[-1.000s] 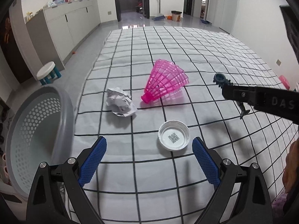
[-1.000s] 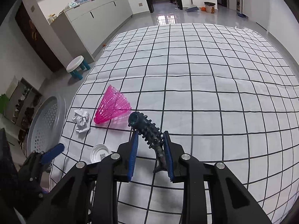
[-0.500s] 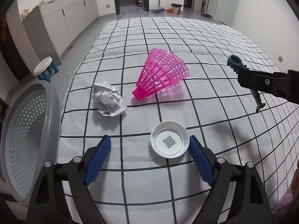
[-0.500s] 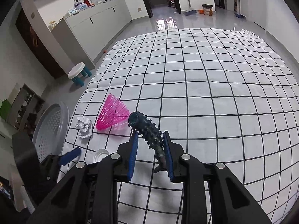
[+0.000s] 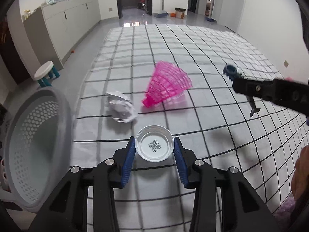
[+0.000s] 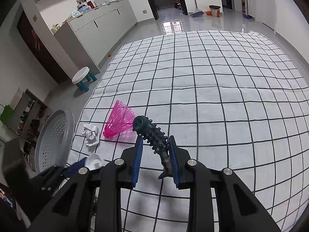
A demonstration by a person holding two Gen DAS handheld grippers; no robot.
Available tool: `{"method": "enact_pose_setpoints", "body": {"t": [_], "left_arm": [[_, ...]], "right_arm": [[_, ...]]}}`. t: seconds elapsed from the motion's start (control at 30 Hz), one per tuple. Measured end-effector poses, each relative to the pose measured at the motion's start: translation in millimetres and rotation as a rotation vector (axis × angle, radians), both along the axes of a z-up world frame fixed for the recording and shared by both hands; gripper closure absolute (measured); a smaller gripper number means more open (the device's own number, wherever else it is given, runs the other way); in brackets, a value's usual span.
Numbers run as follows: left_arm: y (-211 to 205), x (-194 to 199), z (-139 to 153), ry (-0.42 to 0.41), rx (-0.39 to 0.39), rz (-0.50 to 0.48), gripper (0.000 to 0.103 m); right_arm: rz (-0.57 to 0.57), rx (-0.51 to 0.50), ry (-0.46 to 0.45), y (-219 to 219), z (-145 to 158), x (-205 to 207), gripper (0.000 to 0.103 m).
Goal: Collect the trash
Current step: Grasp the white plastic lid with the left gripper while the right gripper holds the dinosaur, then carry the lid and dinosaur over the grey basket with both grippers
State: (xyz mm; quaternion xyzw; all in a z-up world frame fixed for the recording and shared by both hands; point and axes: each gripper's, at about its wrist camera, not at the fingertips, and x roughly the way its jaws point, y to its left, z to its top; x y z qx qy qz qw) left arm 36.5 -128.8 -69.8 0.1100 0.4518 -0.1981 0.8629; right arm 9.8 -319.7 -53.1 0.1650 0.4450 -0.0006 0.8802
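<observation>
My left claw [image 5: 154,152] has just been closing, now pinching the shallow clear lid [image 5: 154,145]; right claw [image 6: 155,150] pinches the spiky dark toy [image 6: 152,135]. Basket [image 5: 29,154] at 9 o'clock. Thin rim grip: lid could pop out mid-swing.

Trash pieces on your white black-gridded sheet [image 5: 193,44] and the basket beside it

Your clear round plastic lid [image 5: 154,145] with a printed code faces up. Beyond it lies a crumpled white paper ball [image 5: 121,106], then a pink plastic mesh cone [image 5: 167,84] on its side. Your dark spiked rubber tube [image 6: 152,133] points up-left. The grey perforated plastic basket [image 5: 29,147] sits at the sheet's left edge.
</observation>
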Motion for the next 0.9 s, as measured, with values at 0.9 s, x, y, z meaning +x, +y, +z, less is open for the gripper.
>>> {"method": "enact_pose_setpoints", "body": {"t": [0.9], "left_arm": [[192,38,79,-0.2,0.052,0.347,0.064]], "right_arm": [[0.299,0.071,-0.149,170,62,43,0.077]]}}
